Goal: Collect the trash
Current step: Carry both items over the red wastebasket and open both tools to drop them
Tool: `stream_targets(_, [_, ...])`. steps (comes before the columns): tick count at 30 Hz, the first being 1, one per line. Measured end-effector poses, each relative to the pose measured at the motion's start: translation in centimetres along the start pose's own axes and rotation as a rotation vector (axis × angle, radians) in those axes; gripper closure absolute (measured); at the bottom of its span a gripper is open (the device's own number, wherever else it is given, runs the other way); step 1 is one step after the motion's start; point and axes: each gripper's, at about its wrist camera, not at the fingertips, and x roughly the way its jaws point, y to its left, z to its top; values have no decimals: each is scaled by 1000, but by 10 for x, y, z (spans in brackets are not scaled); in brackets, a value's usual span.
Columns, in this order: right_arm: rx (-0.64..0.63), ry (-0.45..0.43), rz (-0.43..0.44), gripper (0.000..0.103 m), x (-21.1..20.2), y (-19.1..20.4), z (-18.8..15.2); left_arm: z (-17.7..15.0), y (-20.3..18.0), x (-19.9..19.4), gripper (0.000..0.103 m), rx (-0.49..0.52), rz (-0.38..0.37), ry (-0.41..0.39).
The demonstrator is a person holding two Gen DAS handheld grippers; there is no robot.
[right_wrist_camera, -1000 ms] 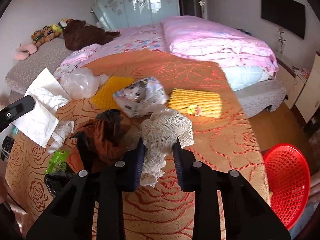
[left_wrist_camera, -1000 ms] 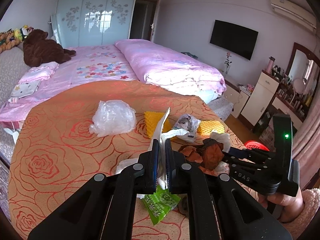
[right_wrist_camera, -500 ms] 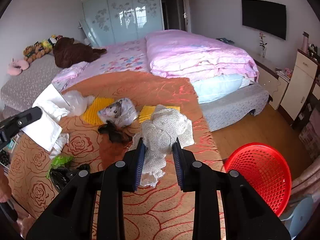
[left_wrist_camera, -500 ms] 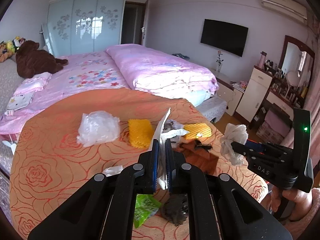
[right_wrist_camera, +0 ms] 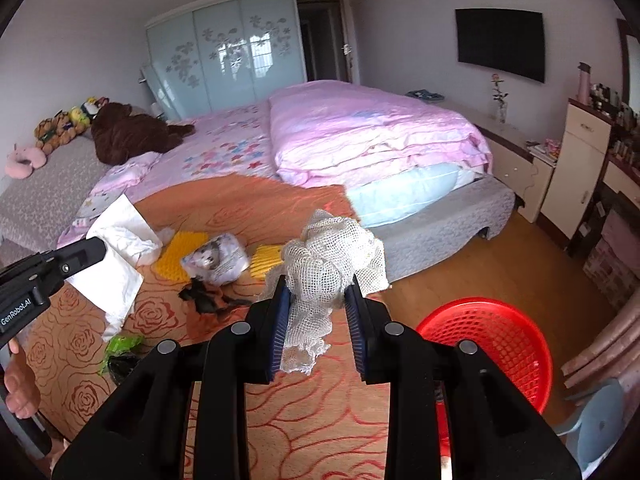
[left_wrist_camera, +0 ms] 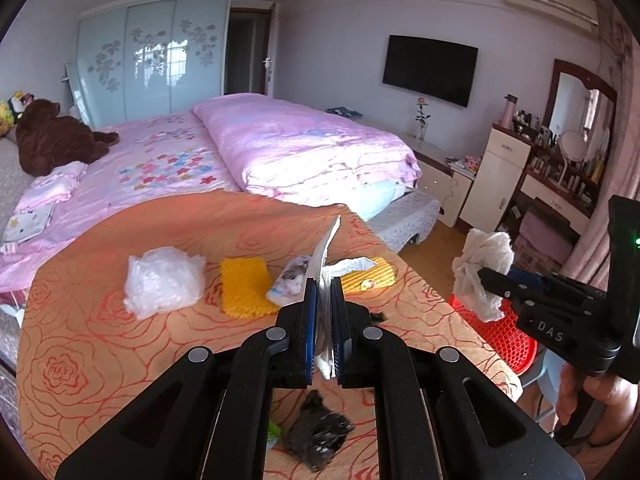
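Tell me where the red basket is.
In the right wrist view the red basket sits low on the right, just past the orange tablecloth's edge, beside a blue stool.

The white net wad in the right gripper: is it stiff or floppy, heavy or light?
The white net wad is probably floppy: its tail droops below the right gripper. It looks light, being open mesh. It may snag rather than slip.

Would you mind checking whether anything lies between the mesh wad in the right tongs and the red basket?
Nothing visible does. The right tongs hold the mesh wad above the table edge, and the red basket sits open on the floor just beyond.
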Motion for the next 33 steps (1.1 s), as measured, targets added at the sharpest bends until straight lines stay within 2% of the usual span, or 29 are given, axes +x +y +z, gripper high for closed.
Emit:
stream_targets(11, [78,-38,-125,76,-31,-60,-3,16,-53,15,96,89,-79,-9])
stream_targets(21, [147,-40,-223,76,-50,-104,-16,25,-117,35,96,180,-199,15])
stream_targets(27, [213,-16,-271,76,-52,-131,-34,21,-155,56,96,218,-281,60])
stream_targets(33, [276,0,-295,76,-49,-153,-48,8,-189,75,96,271,-325,104])
